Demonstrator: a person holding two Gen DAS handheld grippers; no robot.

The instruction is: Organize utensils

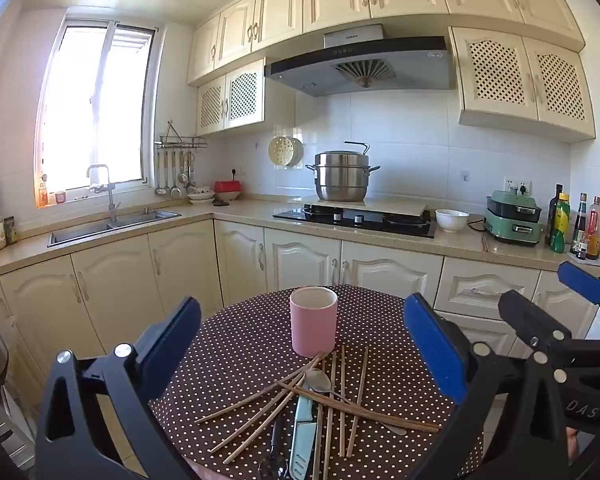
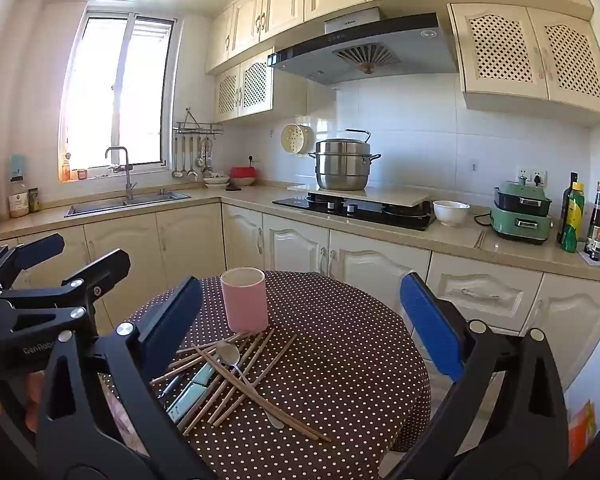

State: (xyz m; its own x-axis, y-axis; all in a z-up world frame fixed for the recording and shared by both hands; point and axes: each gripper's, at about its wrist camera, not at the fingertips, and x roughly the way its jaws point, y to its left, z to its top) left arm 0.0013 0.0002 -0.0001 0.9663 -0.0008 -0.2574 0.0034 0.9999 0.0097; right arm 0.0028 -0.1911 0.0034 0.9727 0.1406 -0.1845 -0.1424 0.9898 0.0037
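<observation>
From where I stand, the left gripper [image 1: 302,354] hangs over the near edge of the round counter [image 1: 380,320] with its jaws spread wide and nothing between them. The heap of utensils lies just ahead of it and below: wooden chopsticks [image 1: 342,400] fanned out, most with their long axis running away from the gripper toward the cup, a few crossing at a slant. Among them lie a metal spoon [image 1: 318,380], bowl toward the cup, and a pale blue knife [image 1: 302,436] lying lengthwise.

Behind the heap, nearly touching the chopstick tips, stands the pink cup [image 1: 313,322], upright; I cannot see inside it.

The right gripper [image 2: 300,336] is equally wide open and holds nothing. From its side the heap lies off to the left, so the left gripper looks the nearer one for a first pick.
</observation>
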